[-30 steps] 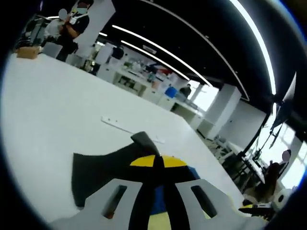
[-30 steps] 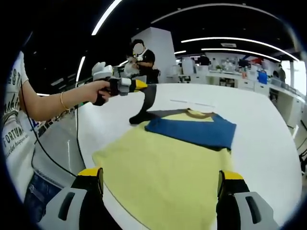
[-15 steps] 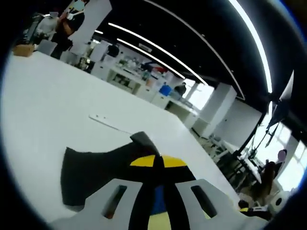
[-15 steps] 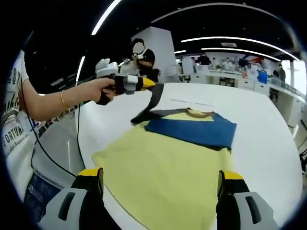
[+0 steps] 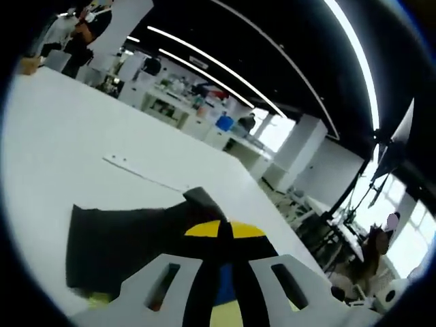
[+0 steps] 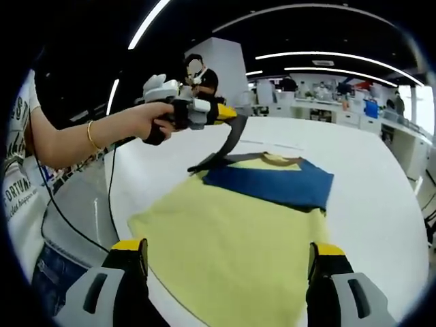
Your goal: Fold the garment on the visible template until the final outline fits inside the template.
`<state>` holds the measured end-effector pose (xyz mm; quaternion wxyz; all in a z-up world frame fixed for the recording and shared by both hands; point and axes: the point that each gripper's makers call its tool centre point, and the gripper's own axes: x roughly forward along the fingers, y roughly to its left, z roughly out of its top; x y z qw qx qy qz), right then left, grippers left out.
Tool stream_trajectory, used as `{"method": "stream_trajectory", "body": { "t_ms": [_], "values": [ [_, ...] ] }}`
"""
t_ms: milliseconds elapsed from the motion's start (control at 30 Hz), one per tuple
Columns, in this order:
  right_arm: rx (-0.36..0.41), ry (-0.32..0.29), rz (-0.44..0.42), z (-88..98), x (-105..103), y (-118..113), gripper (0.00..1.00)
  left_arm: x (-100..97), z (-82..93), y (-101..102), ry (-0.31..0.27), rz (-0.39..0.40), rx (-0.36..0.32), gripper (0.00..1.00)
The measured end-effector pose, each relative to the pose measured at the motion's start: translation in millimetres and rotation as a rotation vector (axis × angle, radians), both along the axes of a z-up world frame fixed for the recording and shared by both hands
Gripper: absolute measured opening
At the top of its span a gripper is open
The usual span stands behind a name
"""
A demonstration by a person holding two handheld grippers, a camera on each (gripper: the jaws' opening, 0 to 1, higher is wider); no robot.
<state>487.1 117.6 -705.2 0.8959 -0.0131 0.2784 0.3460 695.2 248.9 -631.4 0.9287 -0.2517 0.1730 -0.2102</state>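
**One shirt on the desk, one dark sleeve lifted**

Nearest in the right gripper view, the right gripper (image 6: 226,262) rides low with its two yellow-tipped fingers (image 6: 129,246) spread wide and nothing between them. Just beyond them lies the single garment, a pale yellow T-shirt with dark sleeves (image 6: 231,231), spread flat on the white desk (image 6: 368,177). One blue sleeve (image 6: 272,184) is already folded across the chest of the shirt, below the collar. No template outline can be made out under the cloth.

Further along, at the shirt's far left corner, one dark grey sleeve (image 6: 228,146) rises off the desk in a curved strip. The left gripper (image 6: 228,112), held in the person's hand (image 6: 158,121), is closed on the end of that sleeve above the desk. A bracelet shows on the wrist of that arm, and a black cable hangs down from the gripper.

In the left gripper view, the left gripper's two grey fingers (image 5: 170,276) meet on the dark sleeve (image 5: 129,235), which fans out over the desk (image 5: 68,136) ahead of them; patches of yellow and blue cloth show close to the fingers. Beyond the sleeve one thin white strip (image 5: 143,174) lies flat on the desk.

Farthest off, one person in a black top (image 6: 201,85) stands past the desk's end, with benches and long ceiling lights behind.
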Motion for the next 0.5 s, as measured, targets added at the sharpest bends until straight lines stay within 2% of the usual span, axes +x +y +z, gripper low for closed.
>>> {"method": "stream_trajectory", "body": {
  "t_ms": [200,267,333,500],
  "values": [
    [0.002,0.004,-0.014,-1.5,1,-5,0.97,1.8,1.0,-15,-0.012,-0.034,-0.006,0.01],
    [0.0,0.006,-0.016,-2.4,1,-5,0.97,3.0,2.4,-19,-0.013,-0.042,-0.02,0.01],
    [-0.013,0.01,-0.011,-4.9,1,-6,0.96,2.8,5.3,-26,-0.007,-0.062,-0.065,0.01],
    [-0.011,0.009,-0.011,-4.9,2,-4,0.96,3.0,3.8,-35,-0.01,-0.084,-0.038,0.01]
  ]
}}
